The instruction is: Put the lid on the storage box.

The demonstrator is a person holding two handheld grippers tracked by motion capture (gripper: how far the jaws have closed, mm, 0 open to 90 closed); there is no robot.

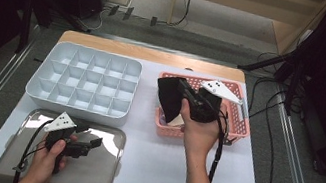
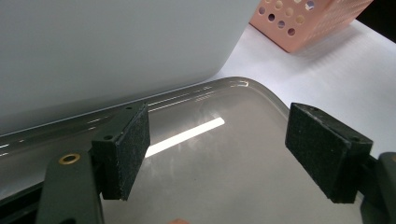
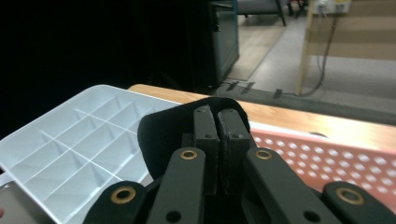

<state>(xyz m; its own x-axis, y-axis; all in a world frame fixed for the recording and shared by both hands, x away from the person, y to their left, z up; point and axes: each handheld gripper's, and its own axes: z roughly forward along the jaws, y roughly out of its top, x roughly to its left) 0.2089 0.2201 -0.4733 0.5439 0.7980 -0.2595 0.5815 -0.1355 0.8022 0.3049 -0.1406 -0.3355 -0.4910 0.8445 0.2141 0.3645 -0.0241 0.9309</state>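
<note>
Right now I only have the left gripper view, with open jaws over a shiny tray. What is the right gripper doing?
Observer: The right gripper is shut on a black cloth and holds it above the pink basket.
Operator: Is anything in the white box beside me?
Observer: It is a divided white tray, and the compartments that show in the high view look empty.
Operator: Anything left in the basket?
Observer: A pale item lies in its near corner, below the cloth. I cannot tell what it is.
</note>
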